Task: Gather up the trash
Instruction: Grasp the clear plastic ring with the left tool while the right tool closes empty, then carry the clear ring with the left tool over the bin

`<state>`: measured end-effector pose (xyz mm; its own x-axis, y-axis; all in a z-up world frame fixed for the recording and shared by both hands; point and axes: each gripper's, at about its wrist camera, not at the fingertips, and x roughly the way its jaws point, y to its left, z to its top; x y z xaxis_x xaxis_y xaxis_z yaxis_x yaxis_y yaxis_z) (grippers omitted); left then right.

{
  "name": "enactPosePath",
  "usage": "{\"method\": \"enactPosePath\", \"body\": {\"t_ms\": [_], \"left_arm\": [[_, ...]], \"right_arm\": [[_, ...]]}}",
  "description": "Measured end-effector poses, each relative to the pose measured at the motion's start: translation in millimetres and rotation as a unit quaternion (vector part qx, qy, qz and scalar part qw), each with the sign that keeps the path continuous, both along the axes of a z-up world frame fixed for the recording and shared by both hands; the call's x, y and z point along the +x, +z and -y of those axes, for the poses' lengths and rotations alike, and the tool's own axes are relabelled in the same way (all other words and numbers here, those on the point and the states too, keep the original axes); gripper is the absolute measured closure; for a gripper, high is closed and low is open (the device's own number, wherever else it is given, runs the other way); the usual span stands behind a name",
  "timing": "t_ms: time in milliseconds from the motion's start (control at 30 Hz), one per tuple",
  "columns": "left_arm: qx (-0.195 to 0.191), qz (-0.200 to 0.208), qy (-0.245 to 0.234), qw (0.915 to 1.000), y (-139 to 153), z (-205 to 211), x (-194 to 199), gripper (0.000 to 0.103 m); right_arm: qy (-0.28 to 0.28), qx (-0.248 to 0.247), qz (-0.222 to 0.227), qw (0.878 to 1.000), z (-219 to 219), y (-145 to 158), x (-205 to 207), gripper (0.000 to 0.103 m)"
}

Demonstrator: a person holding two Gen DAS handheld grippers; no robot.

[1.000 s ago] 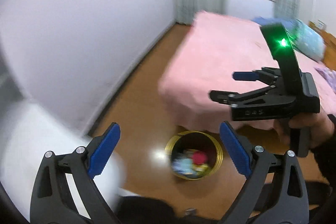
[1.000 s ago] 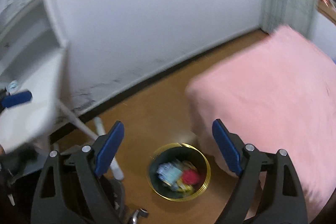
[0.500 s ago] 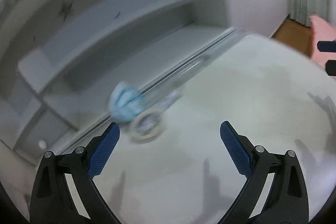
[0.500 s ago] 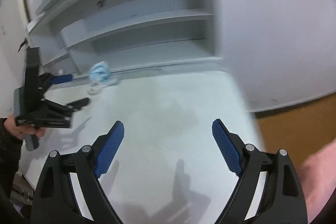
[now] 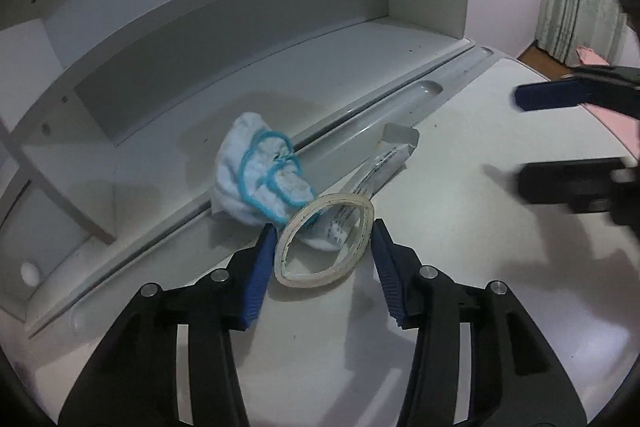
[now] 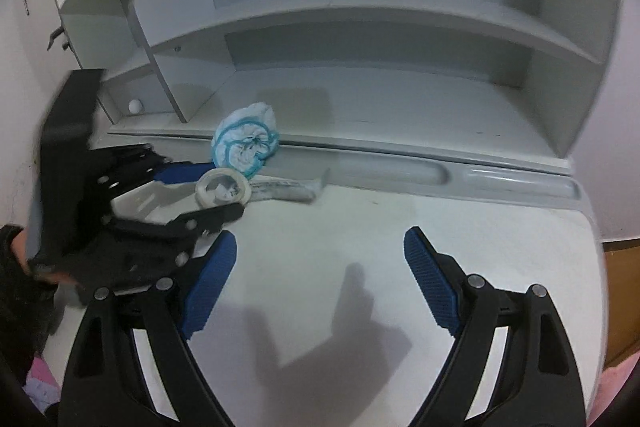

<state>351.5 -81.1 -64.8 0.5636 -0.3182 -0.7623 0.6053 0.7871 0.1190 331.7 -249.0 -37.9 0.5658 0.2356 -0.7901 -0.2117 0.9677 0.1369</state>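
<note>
Item: tape ring [image 5: 325,239], lying on the desk [image 5: 460,227] against a blue-trimmed cloth [image 5: 260,173]. Step: ring is being pinched by the left gripper [image 5: 323,255], its jaws having just been closing. Right gripper [image 6: 318,279] is being held spread, empty. Next: ring to be lifted, binned.

The worktop [image 5: 460,227] is white with a smooth, faintly glossy finish, speckled with small dark marks. The shelf unit [image 5: 248,39] behind it looks like matt white painted board. The tape ring [image 5: 325,240] is thin, translucent, shiny plastic film. The crumpled mask [image 5: 256,171] is soft, fuzzy white cloth edged with blue cord. The wrapper [image 5: 384,159] is clear, glossy, printed plastic. The left gripper [image 5: 324,259] is matt black plastic with ribbed blue rubbery pads [image 5: 260,275] and bright metal pins.
</note>
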Motion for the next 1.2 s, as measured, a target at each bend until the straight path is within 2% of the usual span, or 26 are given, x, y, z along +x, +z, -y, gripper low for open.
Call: {"method": "enactPosePath", "body": {"t_ms": [233, 367, 400, 467, 533, 600, 700, 833, 1000, 1200], "left_arm": [[-0.002, 0.016, 0.006, 0.9999, 14, -25, -33, 0.056], [0.000, 0.023, 0.012, 0.9997, 23, -51, -50, 0.056], [0.003, 0.023, 0.016, 0.9996, 23, -55, -52, 0.056], [0.008, 0.025, 0.023, 0.9994, 21, -57, -52, 0.056], [0.005, 0.023, 0.030, 0.9993, 23, -62, -53, 0.056], [-0.002, 0.025, 0.040, 0.9989, 26, -67, -54, 0.056], [-0.013, 0.026, 0.047, 0.9985, 30, -67, -56, 0.056], [-0.020, 0.024, 0.041, 0.9987, 36, -53, -63, 0.056], [-0.030, 0.026, 0.015, 0.9991, 45, -22, -82, 0.056], [-0.053, 0.042, -0.056, 0.9961, 62, 61, -132, 0.057]], "right_arm": [[-0.020, 0.027, -0.058, 0.998, -29, -29, 52, 0.021], [-0.043, 0.019, -0.057, 0.997, -43, -34, 68, 0.026], [-0.046, 0.015, -0.055, 0.997, -46, -34, 70, 0.030], [-0.052, -0.004, -0.047, 0.998, -52, -34, 73, 0.045], [-0.054, -0.005, -0.044, 0.998, -54, -35, 73, 0.070], [-0.055, 0.002, -0.047, 0.997, -51, -37, 70, 0.089], [-0.050, 0.007, -0.041, 0.998, -46, -37, 58, 0.101], [-0.046, 0.012, -0.026, 0.999, -34, -23, 36, 0.102], [-0.067, 0.012, 0.011, 0.998, 9, 10, -14, 0.102], [-0.137, 0.000, 0.044, 0.990, 106, 38, -109, 0.102]]}}
